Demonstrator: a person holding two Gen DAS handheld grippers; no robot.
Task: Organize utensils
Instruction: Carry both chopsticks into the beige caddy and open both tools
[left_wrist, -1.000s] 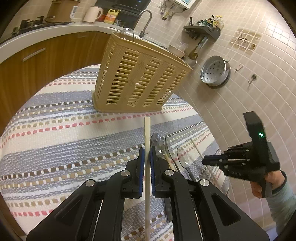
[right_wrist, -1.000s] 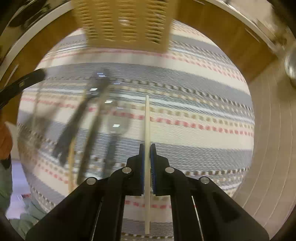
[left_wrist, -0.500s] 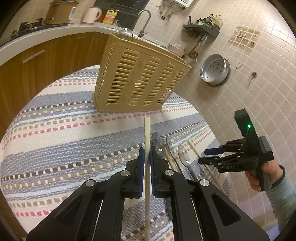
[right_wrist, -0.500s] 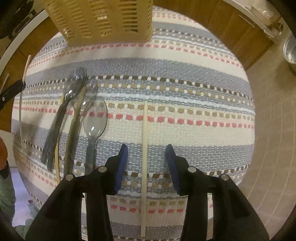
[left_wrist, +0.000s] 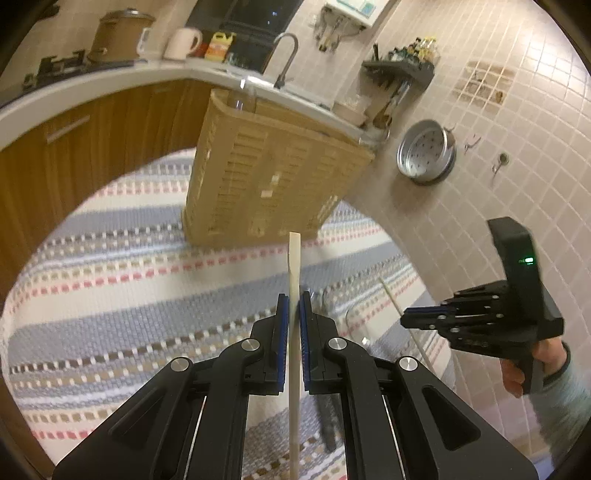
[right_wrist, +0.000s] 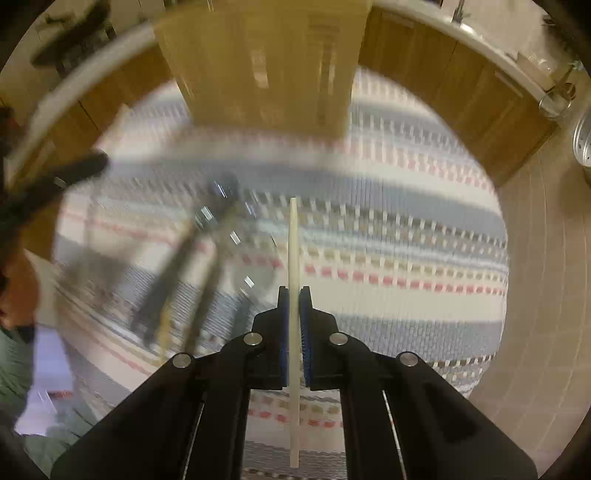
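The right tool (right_wrist: 294, 291) has just closed on a chopstick (right_wrist: 293, 240) and lifted it off the striped table (right_wrist: 406, 229). The left tool (left_wrist: 291, 299) grips another chopstick (left_wrist: 294, 258), both short of the utensil basket (left_wrist: 273, 177).

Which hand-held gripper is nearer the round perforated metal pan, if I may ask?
Right. The right hand-held gripper hangs toward the round perforated metal pan; the left hand-held gripper sits farther off across the table.
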